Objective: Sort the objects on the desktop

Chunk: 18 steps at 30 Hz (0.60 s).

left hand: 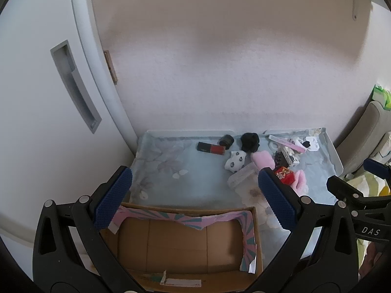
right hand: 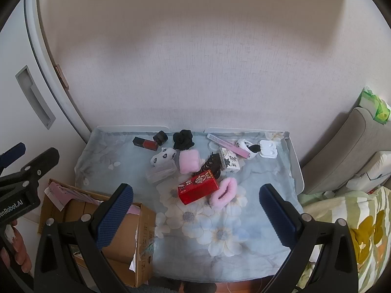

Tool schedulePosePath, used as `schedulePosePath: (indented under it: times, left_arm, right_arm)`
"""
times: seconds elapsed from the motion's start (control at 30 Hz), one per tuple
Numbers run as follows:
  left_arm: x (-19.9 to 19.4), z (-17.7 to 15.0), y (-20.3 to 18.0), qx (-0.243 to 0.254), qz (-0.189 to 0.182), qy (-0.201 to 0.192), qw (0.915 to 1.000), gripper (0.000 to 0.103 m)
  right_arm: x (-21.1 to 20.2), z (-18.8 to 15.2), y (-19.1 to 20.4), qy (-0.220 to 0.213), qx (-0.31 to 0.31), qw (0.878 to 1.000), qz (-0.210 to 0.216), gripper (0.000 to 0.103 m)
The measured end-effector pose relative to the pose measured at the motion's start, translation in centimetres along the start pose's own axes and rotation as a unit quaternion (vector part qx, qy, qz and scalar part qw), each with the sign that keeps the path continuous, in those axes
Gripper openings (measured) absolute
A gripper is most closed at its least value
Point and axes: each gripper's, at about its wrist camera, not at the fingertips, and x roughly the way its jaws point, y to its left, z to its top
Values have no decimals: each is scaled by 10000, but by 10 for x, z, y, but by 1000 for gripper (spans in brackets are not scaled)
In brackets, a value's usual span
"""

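Observation:
A floral cloth covers the low table [right hand: 220, 234]. Scattered on its far half are a red box [right hand: 198, 186], a pink fluffy clip [right hand: 223, 193], a pink plush pad [right hand: 189, 162], a black claw clip [right hand: 212, 162], a black scrunchie [right hand: 183, 140], a lipstick [right hand: 145, 142] and a clear case [right hand: 161, 172]. My right gripper [right hand: 196, 193] hovers open above the near half, nothing between its fingers. My left gripper [left hand: 195, 183] stands open over an empty cardboard box [left hand: 185, 244] at the table's left front corner. The red box [left hand: 284, 174] peeks out behind its right finger.
A white cabinet door [left hand: 48, 122] with a recessed handle rises at the left, the wall right behind the table. A beige cushion [right hand: 347, 151], a green tissue pack [right hand: 374, 107] and flowered bedding [right hand: 361, 232] crowd the right. A hand [right hand: 17, 251] grips the left tool.

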Motion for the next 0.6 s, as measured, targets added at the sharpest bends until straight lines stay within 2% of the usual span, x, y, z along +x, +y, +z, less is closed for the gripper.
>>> schedulePosePath:
  times: [0.2,0.23,0.6]
  left_arm:
    - [1,-2,-1,-20,1,39,10000,103]
    - [1,-2,-1,-128,190,40,9997,103]
    - [3,-3,-4,-161,237,80,9996,103]
  right_arm:
    - [0,-1,0,2,-11,10000,-26,102]
    - [0,-1,0,2,-9,10000,-26,102]
    - [0,-2,0,8,-6,10000,-38,102]
